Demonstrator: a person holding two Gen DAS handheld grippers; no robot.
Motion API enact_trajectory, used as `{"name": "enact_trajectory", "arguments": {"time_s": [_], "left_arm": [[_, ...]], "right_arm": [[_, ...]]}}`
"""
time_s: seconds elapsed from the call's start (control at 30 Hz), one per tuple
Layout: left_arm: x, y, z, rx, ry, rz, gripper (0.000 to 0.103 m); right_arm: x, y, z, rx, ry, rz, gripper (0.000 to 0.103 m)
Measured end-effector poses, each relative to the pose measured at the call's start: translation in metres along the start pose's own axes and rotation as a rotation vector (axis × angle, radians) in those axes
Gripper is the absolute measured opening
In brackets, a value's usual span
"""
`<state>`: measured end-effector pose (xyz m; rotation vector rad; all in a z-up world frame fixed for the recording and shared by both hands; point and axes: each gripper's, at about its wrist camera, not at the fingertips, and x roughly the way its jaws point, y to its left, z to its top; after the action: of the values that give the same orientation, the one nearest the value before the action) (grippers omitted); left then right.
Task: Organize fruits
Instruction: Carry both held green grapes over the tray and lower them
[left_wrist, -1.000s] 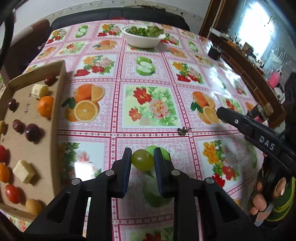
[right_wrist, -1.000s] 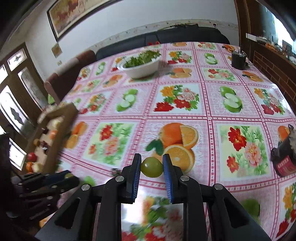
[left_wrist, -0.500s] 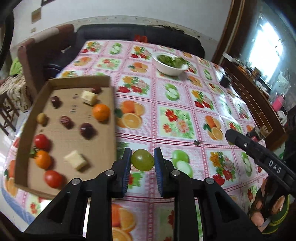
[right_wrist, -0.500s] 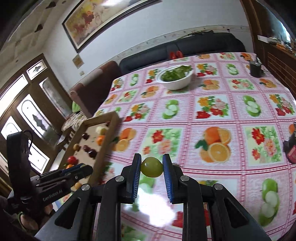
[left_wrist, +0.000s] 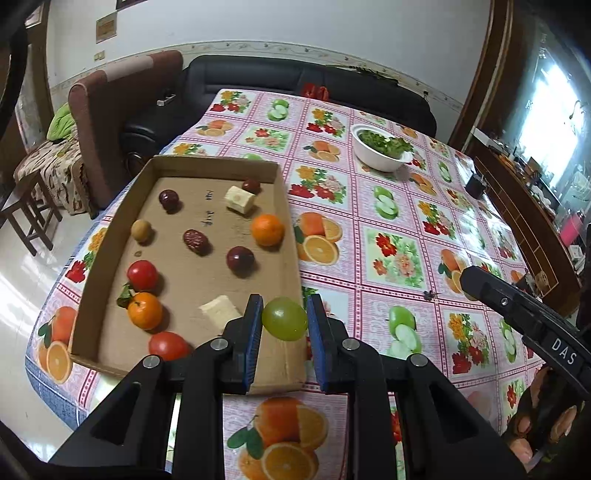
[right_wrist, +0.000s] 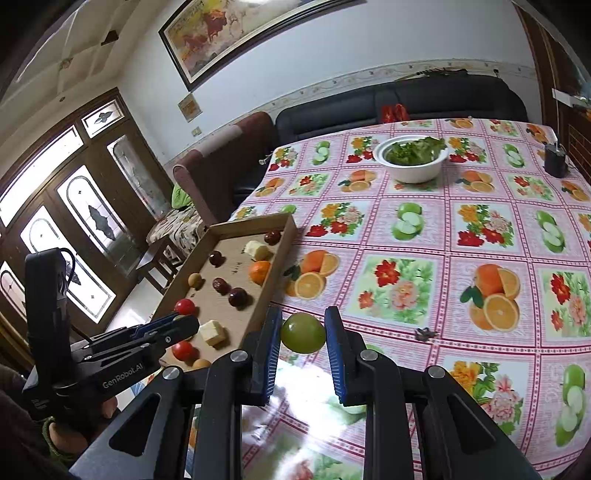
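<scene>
My left gripper (left_wrist: 284, 319) is shut on a green grape (left_wrist: 284, 318), held in the air over the near right corner of the cardboard tray (left_wrist: 110, 225). In the tray lie oranges (left_wrist: 267, 229), red tomatoes (left_wrist: 142, 275), dark dates (left_wrist: 195, 242) and pale cubes (left_wrist: 240, 199). Between the blue pads of my right gripper (right_wrist: 303, 332) sits a second green grape (right_wrist: 303, 332), held above the tablecloth just right of the tray (right_wrist: 273, 254). The left gripper (right_wrist: 162, 330) shows at the left of the right wrist view, and the right gripper's body (left_wrist: 524, 314) at the right of the left wrist view.
A white bowl of greens (left_wrist: 382, 152) stands far back on the fruit-print tablecloth (left_wrist: 391, 254). A small dark stem scrap (right_wrist: 424, 334) lies on the cloth. A black object (right_wrist: 555, 160) sits at the far right edge. Sofa and armchair stand beyond the table.
Both grippers have risen and swung left toward the tray, each keeping its grape. The tray, earlier at the frame's left edge, now lies right under the left gripper.
</scene>
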<state>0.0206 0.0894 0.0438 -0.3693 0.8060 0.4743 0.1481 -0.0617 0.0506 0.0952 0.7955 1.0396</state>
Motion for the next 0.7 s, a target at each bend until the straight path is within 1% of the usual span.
{"name": "enact_trajectory", "arguments": {"time_s": [0.57, 0.7], "left_arm": [[0.0, 0.03, 0.006, -0.044, -0.011, 0.047, 0.022], [0.0, 0.038, 0.007, -0.052, -0.016, 0.068, 0.022]], "right_arm": [[0.023, 0.027, 0.011, -0.037, 0.02, 0.036, 0.024], [0.031, 0.031, 0.017, -0.038, 0.021, 0.047, 0.024]]}}
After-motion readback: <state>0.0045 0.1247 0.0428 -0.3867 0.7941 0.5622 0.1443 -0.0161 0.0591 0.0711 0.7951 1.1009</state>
